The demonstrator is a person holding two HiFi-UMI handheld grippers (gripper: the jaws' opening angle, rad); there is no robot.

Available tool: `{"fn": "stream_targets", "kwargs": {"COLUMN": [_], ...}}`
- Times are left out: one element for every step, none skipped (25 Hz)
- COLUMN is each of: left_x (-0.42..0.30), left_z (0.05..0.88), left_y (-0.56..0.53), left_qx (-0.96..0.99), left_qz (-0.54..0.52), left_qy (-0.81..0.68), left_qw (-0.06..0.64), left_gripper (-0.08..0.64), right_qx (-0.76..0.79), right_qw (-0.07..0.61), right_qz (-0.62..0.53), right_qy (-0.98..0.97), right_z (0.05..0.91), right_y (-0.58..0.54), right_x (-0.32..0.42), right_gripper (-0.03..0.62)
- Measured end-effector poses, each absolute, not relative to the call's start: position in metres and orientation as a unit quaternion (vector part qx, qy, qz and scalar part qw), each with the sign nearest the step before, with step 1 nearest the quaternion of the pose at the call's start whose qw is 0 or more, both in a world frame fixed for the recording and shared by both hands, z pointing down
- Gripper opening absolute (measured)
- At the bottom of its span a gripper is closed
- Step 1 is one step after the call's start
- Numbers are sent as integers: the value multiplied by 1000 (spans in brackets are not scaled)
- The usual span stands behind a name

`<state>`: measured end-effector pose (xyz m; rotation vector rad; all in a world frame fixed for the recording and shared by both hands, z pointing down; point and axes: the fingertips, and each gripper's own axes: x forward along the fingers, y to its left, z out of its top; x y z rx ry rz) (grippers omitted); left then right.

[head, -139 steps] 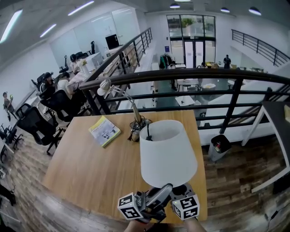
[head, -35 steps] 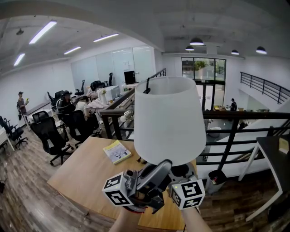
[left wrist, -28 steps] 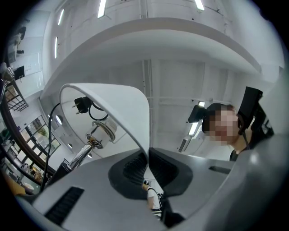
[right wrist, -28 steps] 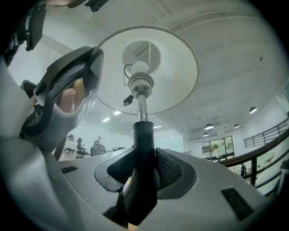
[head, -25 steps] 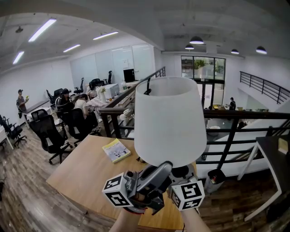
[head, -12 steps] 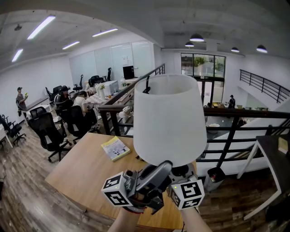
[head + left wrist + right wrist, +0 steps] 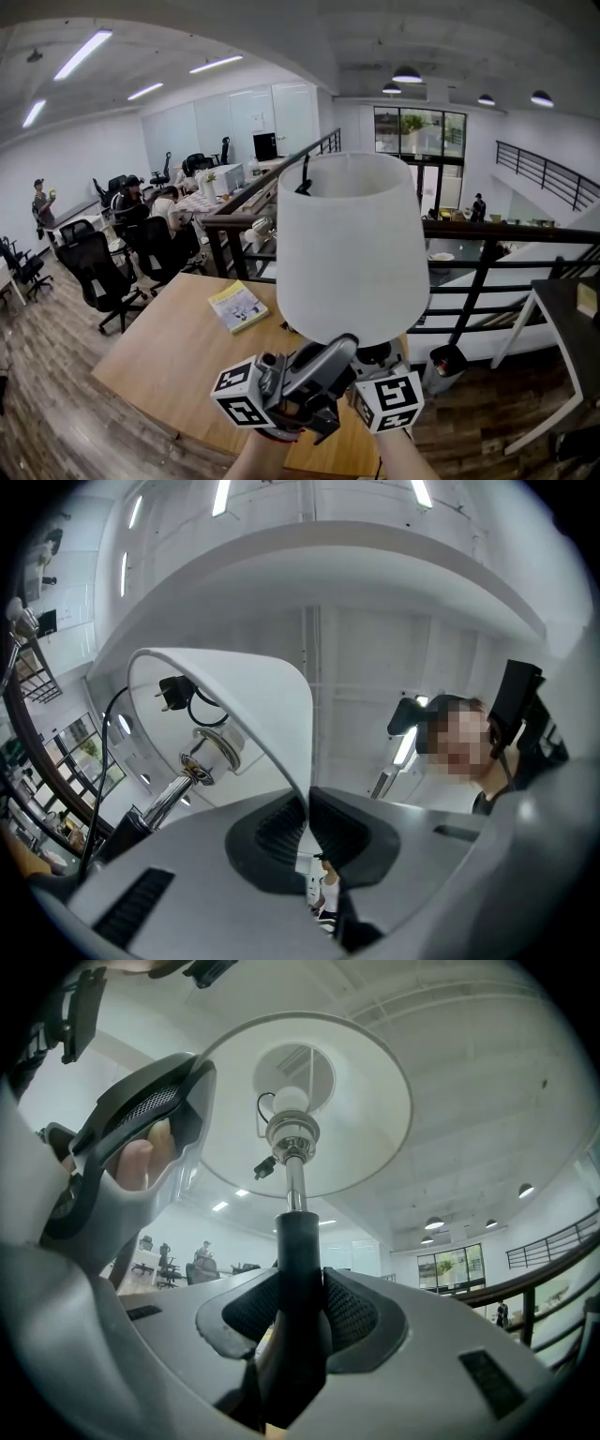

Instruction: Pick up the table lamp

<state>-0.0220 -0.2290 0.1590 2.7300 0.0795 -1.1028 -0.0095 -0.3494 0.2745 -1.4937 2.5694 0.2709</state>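
The table lamp is held up in the air above the wooden table (image 7: pixel 169 356), its white shade (image 7: pixel 352 248) filling the middle of the head view. My left gripper (image 7: pixel 343 347) is shut on the shade's thin lower rim (image 7: pixel 302 771), its pads (image 7: pixel 281 829) pinching the edge. My right gripper (image 7: pixel 373 367) is shut on the lamp's black stem (image 7: pixel 300 1269), which stands upright between its pads (image 7: pixel 349 1314). From below, the bulb (image 7: pixel 292 1101) and chrome rod (image 7: pixel 294 1183) show inside the shade (image 7: pixel 366 1101). The lamp's plug and cord (image 7: pixel 178 694) hang inside the shade.
A yellow booklet (image 7: pixel 236 307) lies on the table's far left part. A black railing (image 7: pixel 478 272) runs behind the table. Office chairs (image 7: pixel 94 277) and seated people stand to the left. A bin (image 7: pixel 442 364) sits on the floor at the right.
Since the oldest frame the lamp has risen from the table to in front of the head camera. Over the last second nothing has visibly moved.
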Motion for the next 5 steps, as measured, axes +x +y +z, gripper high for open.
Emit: {"fn": "stream_targets", "kwargs": {"left_x": [-22, -22, -22, -23, -23], "left_z": [159, 159, 160, 160, 161], "left_y": [-230, -232, -233, -235, -236], "left_qx": [922, 922, 922, 922, 922], "left_qz": [-373, -372, -372, -372, -372], "left_qy": [27, 28, 28, 28, 29], "left_qw": [99, 99, 100, 101, 101], "left_gripper": [17, 17, 17, 17, 17], "right_qx": [-500, -500, -501, -501, -501], "right_qw": [78, 78, 78, 77, 77], "right_qz": [90, 90, 90, 89, 89], "right_qy": [858, 858, 858, 857, 857], "right_z": [275, 275, 275, 276, 276], "right_y": [-351, -352, -354, -355, -356], "right_x": [-9, -9, -9, -9, -10], "right_gripper": [152, 152, 152, 153, 152]}}
